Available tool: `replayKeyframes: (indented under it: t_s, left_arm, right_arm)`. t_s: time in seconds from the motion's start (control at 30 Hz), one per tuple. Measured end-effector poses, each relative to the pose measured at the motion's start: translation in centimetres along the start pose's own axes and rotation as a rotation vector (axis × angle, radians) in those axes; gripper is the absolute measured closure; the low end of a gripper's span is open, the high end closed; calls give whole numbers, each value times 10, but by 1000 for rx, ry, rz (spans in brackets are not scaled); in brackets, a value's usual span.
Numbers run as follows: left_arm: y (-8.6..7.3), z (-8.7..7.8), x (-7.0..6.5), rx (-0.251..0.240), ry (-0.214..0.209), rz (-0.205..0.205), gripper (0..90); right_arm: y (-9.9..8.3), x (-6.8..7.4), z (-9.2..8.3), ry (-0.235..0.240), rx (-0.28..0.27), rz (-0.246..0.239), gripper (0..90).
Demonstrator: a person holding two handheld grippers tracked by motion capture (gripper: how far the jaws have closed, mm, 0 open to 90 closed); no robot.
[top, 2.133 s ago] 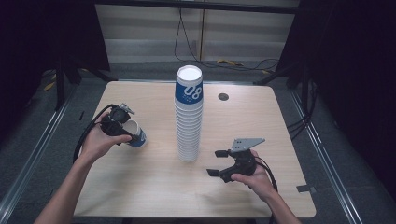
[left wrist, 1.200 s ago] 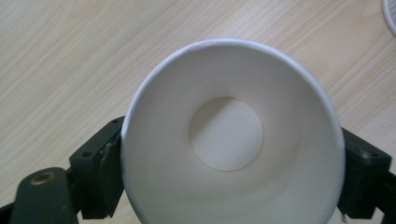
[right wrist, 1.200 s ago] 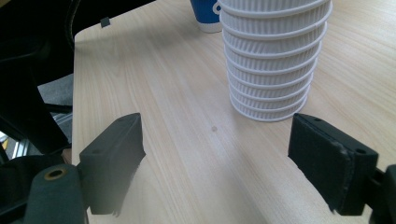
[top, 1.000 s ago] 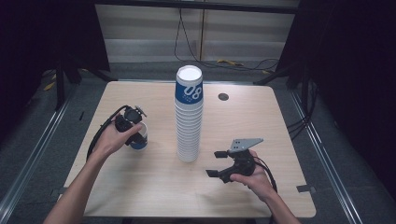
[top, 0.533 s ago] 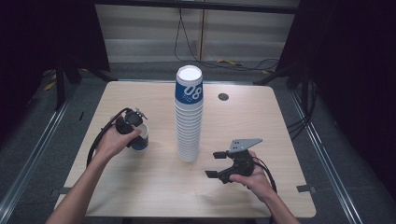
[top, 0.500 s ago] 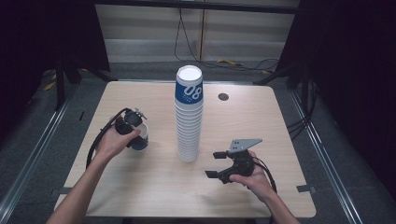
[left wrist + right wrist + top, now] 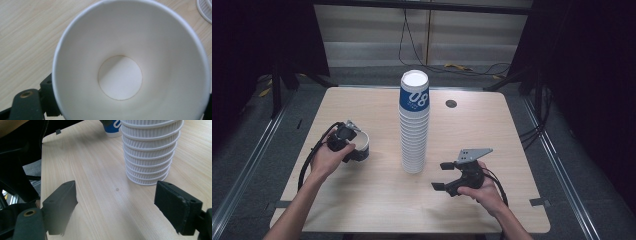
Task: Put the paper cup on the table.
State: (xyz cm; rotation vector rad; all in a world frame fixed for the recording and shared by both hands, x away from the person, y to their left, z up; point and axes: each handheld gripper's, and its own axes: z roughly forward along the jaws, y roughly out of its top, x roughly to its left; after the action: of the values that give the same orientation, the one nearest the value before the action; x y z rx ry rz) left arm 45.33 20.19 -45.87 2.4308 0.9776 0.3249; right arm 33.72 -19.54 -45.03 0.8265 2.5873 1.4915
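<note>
- We see the left gripper (image 7: 348, 139) on the left half of the table (image 7: 377, 210), its jaws clamped on a single paper cup (image 7: 360, 146); in the left gripper view one black jaw presses the cup's outer wall at lower left, and the cup (image 7: 130, 62) opens straight toward the camera.
- The cup sits upright, mouth up, blue-sided, white inside, at or just above the wood; we can't tell if its base touches.
- The cup is well apart from the left table edge and near the cup stack (image 7: 414, 125), with a bare strip of wood between them.
- The stack stands upright at table centre, tall, with a blue-banded top cup.
- The right gripper (image 7: 446, 176) is on the near right, jaws wide open with nothing between them, pointing left toward the stack's base.
- In the right gripper view the stack (image 7: 150, 150) stands just beyond the jaws, apart from both pads.
- Open room: we see bare wood across the near middle between both hands, and at the far left corner.
- A small dark round spot (image 7: 451, 103) is set in the far table right of the stack, well apart from both grippers.
- The right hand is near the near edge, with clear wood to the right edge.
</note>
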Motion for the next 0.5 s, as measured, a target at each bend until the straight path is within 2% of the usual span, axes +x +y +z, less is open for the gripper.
replayKeyframes:
  t_s: [0.1, 0.17, 0.27, 0.33, 0.37, 0.4, 0.5]
  left_arm:
    - [-6, 0, 0, -38, -1, -8, 159]
    - [-9, 0, 1, -37, -24, -21, 159]
    - [-13, 1, 1, -40, -27, -21, 159]
    - [-16, 3, 1, -25, -33, -20, 159]
    - [-17, 3, 1, -37, -29, -41, 159]
    - [-19, 2, 1, -43, -26, -46, 159]
    - [-24, 1, 2, -39, -31, -39, 159]
  right_arm:
    - [0, 0, 0, 1, 1, -2, 180]
    - [0, 0, 0, 2, -2, -1, 180]
    - [0, -1, 0, -2, -4, 4, 180]
    - [0, 0, 0, -4, -3, 1, 180]
    - [0, 0, 0, -2, -5, 3, 180]
    - [0, 0, 0, -4, -2, 3, 180]
    - [0, -1, -1, -8, -4, 7, 180]
